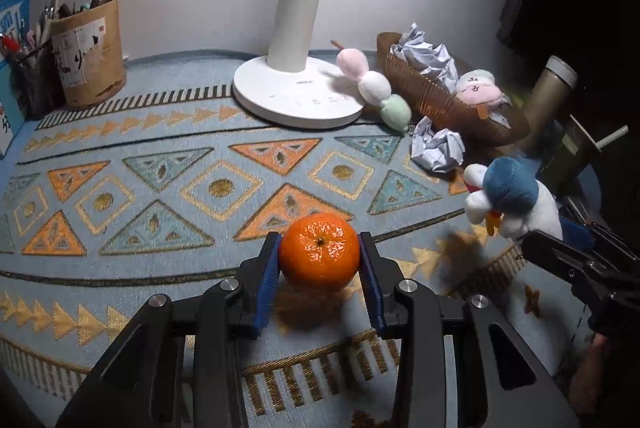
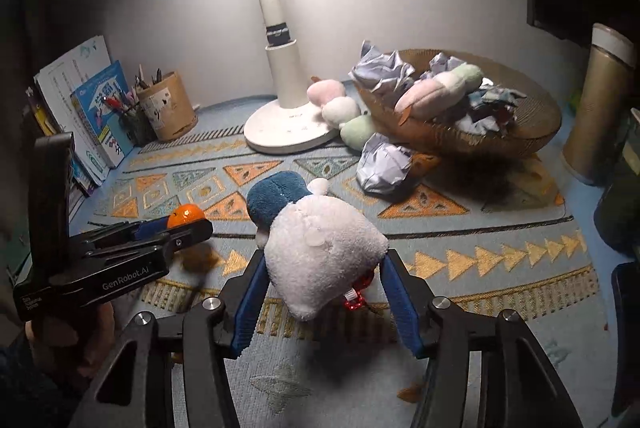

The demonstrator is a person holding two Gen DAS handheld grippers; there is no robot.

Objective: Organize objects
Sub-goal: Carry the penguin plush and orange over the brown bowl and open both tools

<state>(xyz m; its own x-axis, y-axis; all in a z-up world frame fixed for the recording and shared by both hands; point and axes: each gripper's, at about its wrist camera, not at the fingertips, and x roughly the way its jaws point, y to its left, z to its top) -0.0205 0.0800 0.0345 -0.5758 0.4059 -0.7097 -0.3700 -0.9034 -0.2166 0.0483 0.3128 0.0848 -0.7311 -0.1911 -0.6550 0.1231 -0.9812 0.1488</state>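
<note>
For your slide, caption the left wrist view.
Left hand-held gripper shut on a round orange tangerine above a patterned blue mat.

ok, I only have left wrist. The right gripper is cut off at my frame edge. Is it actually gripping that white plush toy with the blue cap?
Observer: Yes. The right wrist view shows the right gripper with a blue pad on each side of the white plush toy with the blue cap.
Operator: Anything hanging off it?
Observer: A small shiny red charm at its lower edge.
Operator: Basket contents?
Observer: The brown woven basket holds crumpled paper and a pink, white and green plush skewer.
</note>
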